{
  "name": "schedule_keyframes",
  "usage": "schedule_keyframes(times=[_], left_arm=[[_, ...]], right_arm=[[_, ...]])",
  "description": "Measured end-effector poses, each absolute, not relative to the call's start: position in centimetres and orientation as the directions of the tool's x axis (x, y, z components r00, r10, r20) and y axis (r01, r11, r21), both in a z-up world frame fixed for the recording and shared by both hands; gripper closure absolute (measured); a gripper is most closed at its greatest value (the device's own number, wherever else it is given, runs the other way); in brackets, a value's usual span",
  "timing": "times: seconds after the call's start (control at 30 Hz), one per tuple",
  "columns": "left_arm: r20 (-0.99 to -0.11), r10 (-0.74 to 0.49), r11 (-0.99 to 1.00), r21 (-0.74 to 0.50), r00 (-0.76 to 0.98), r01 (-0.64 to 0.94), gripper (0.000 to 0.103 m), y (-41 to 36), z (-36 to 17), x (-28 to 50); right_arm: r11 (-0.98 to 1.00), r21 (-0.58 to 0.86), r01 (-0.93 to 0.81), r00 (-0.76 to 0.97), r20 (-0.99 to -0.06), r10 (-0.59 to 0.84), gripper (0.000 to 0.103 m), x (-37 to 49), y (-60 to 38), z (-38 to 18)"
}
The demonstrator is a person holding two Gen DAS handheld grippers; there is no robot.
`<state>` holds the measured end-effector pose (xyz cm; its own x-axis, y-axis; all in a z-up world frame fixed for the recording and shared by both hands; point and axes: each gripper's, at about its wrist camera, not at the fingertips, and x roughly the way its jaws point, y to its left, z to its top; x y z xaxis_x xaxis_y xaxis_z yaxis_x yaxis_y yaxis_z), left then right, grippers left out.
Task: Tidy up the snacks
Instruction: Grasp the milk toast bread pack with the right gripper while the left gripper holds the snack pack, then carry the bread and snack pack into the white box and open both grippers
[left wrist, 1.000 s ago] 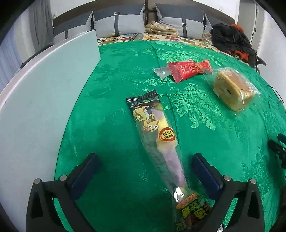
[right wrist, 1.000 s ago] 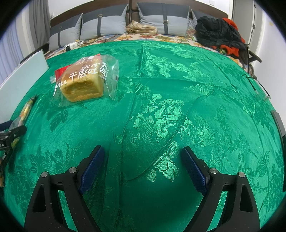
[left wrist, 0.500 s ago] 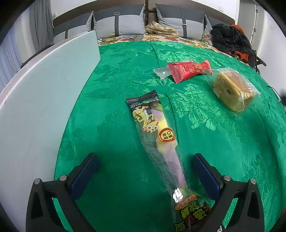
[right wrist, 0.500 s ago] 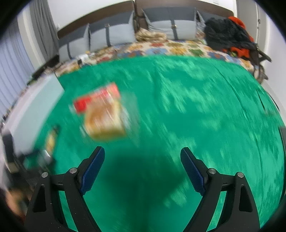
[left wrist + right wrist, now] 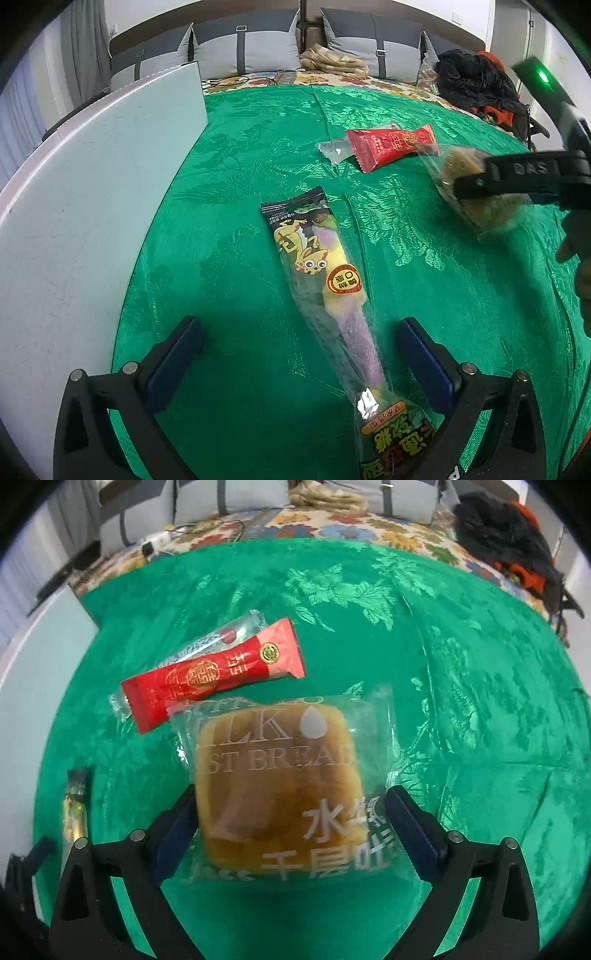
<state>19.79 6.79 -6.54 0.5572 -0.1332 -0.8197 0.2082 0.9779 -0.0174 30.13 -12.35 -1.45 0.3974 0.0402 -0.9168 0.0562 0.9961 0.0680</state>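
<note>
Bread packet [image 5: 277, 794] lies on the cloth [image 5: 461, 701], sachet [image 5: 214, 672] just behind-left, seemingly touching it. Long candy packet [image 5: 325, 295] lies further left, board [image 5: 92, 203] beyond it.

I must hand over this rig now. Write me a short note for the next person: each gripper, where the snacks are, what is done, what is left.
Left gripper: open, over the long candy pack, not gripping it.
Right gripper: jaws opening, around the bagged bread, which is not yet gripped.
Red packet lies just beyond the bread, overlapping a clear packet.
All snacks lie on the green cloth, white board to the left.
Done: nothing sorted.
Left: all snacks.
</note>
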Motion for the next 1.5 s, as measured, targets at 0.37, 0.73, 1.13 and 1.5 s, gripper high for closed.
schedule_keyframes(times=[0.37,0.73,1.13,1.5], left_arm=[[-0.839,-0.185,0.962,-0.048,0.512,0.269,0.034,6.7,-5.5,18.8],[-0.781,-0.423,0.906,-0.354,0.460,0.233,0.091,8.6,-3.6,15.1],[-0.628,-0.419,0.893,-0.414,0.655,0.175,0.091,19.4,8.3,11.5],[-0.703,0.057,0.895,-0.279,0.709,-0.349,0.027,37.5,9.1,8.6]], right_arm=[[0.952,0.306,0.002,0.440,-0.855,0.274,0.028,20.8,-16.5,1.9],[0.898,0.439,0.041,0.530,-0.771,0.353,0.028,9.4,-17.8,2.2],[0.825,0.465,-0.321,0.522,-0.640,0.564,0.028,16.1,-4.5,14.5],[0.708,0.445,-0.548,0.262,-0.713,0.651,0.018,23.4,17.1,18.3]])
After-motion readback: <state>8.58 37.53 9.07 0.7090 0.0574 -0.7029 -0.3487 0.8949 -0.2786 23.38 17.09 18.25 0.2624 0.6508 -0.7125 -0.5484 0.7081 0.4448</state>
